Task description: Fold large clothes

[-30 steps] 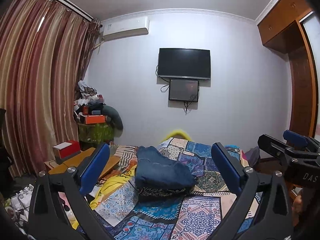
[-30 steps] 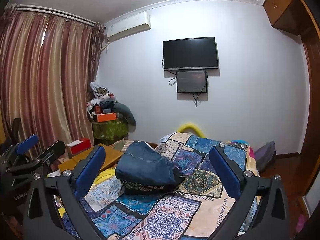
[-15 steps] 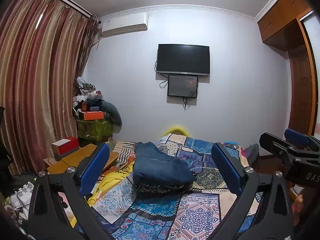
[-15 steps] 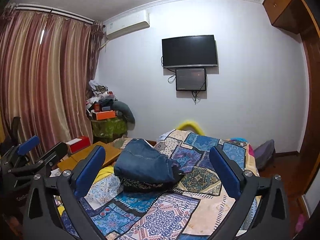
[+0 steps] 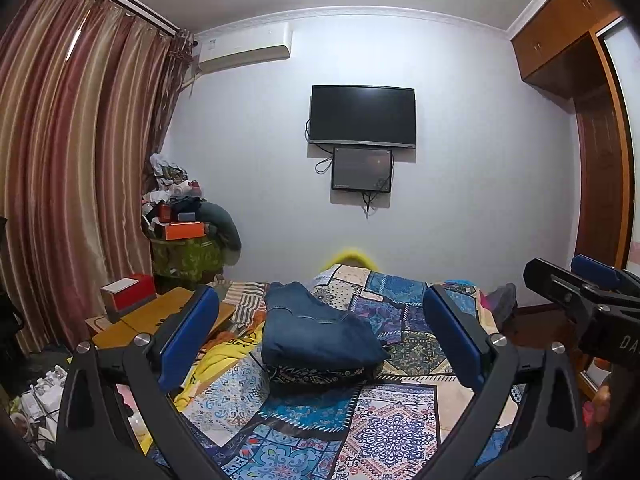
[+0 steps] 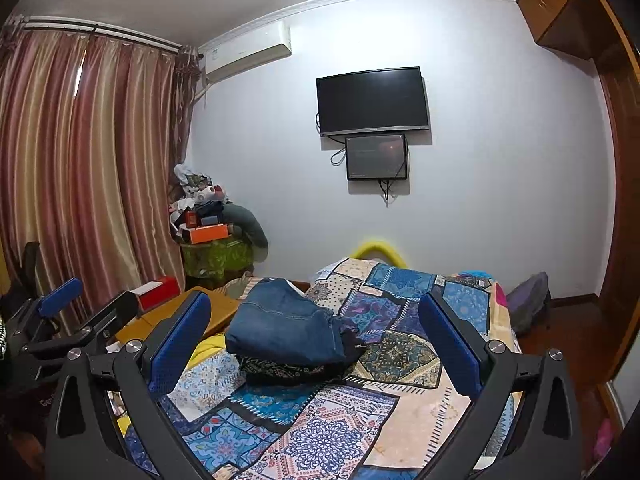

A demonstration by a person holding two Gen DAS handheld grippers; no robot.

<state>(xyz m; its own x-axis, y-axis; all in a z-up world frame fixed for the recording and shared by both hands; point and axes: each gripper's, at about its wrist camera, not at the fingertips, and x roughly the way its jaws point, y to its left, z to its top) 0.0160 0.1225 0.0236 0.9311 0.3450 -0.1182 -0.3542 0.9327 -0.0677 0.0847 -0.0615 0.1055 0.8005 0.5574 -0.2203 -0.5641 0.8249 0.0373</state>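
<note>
Folded blue jeans [image 5: 316, 332] lie on top of a folded dark patterned garment [image 5: 316, 376] on the patchwork bedspread [image 5: 396, 420]. The jeans also show in the right wrist view [image 6: 284, 332]. My left gripper [image 5: 320, 344] is open and empty, held well back from the stack. My right gripper [image 6: 316, 348] is open and empty too, also back from the stack. The right gripper's side shows at the right edge of the left wrist view [image 5: 588, 304]. The left gripper's side shows at the left edge of the right wrist view [image 6: 72, 320].
A wooden side table [image 5: 160, 316] with a red box [image 5: 128, 292] stands left of the bed. A cluttered stand [image 5: 184, 240] sits by the striped curtains [image 5: 68, 168]. A TV [image 5: 362, 116] hangs on the far wall. A wardrobe [image 5: 600, 160] is at the right.
Both grippers have pulled back and tilted up a little, so the bed and the stack sit lower and farther in view. Both stay open.
</note>
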